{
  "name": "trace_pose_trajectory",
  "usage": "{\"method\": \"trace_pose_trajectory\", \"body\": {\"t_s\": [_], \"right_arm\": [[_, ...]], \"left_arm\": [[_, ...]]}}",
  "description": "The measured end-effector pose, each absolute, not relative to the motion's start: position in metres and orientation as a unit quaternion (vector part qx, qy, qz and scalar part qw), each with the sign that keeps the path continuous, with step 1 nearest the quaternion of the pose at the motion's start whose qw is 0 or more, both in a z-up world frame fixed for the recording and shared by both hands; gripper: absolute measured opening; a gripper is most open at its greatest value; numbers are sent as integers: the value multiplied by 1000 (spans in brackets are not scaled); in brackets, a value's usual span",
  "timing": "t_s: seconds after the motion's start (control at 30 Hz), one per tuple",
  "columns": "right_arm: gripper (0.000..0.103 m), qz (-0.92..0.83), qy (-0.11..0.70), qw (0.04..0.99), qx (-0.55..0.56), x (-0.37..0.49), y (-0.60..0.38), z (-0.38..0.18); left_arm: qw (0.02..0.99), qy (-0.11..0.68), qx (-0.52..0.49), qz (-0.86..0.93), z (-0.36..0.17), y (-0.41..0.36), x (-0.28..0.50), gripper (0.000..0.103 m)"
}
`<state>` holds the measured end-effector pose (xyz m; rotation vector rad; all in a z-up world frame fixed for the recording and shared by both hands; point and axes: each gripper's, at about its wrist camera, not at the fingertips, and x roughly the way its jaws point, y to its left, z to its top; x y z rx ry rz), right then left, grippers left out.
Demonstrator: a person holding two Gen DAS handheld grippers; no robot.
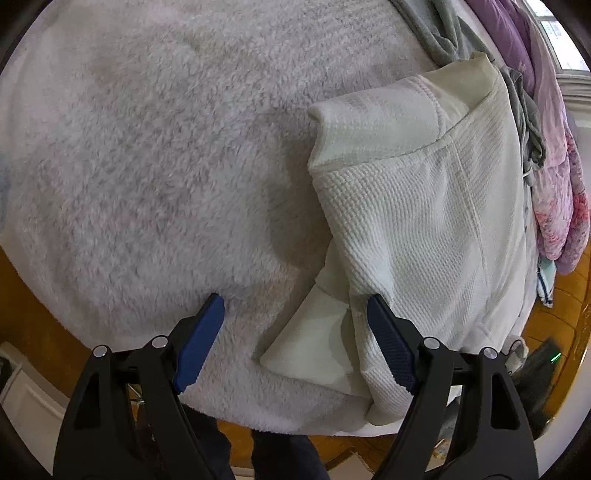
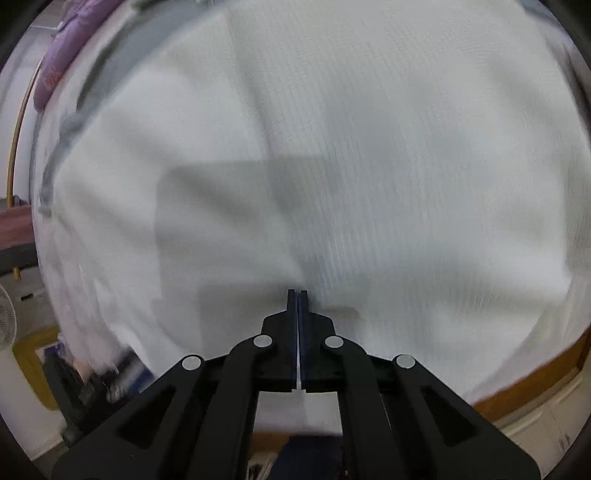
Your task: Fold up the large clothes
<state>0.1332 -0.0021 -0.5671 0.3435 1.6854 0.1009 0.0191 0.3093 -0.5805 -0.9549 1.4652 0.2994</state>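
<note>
Lying rightward of the wide-open left tongs [image 1: 295, 317], the white waffle-knit garment [image 1: 424, 206] runs lengthwise away; right tongs [image 2: 297, 295], shut and seemingly empty, hover directly above it.

Waffle-knit cloth garment [image 1: 424, 221]; fluffy fleece blanket [image 1: 147, 147]; glossy wood floor [image 1: 561, 310].

Fluffy pale blanket [image 1: 147, 166] spread across most of the left wrist view. Grey garment [image 1: 443, 33] bunched at the top edge, purple and pink floral bedding [image 1: 557, 206] heaped down the right edge. Orange-brown wooden floor [image 1: 557, 317] at lower right. In the blurred right wrist view, white fan [image 2: 7, 317] at the left edge.
</note>
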Motion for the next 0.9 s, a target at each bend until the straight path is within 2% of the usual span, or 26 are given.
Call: {"method": "trace_pose_trajectory", "body": {"t_s": [0.2,0.3,0.33,0.53,0.6,0.67,0.73,0.83,0.9], "right_arm": [[0,50,738,651,169,129,-14,-578],[0,56,729,662,166,136,-18,-567],[6,58,727,664,166,133,-17,-563],[6,126,700,684,163,99,11,-538],[6,143,695,687,157,78,25,-524],[10,179,688,689,143,69,47,-518],[28,202,677,696,127,72,55,-506],[50,249,652,708,109,64,78,-493],[54,279,641,709,97,61,81,-488]], "left_arm": [[611,601,-507,91,-577,326,-13,80],[607,607,-502,104,-583,327,-21,81],[596,611,-513,97,-587,326,-22,81],[600,615,-503,93,-591,318,-13,80],[612,623,-479,85,-590,317,-3,64],[614,626,-477,65,-583,316,0,27],[613,625,-481,53,-576,317,1,13],[609,619,-495,32,-561,322,3,11],[608,612,-505,18,-552,324,7,10]]}}
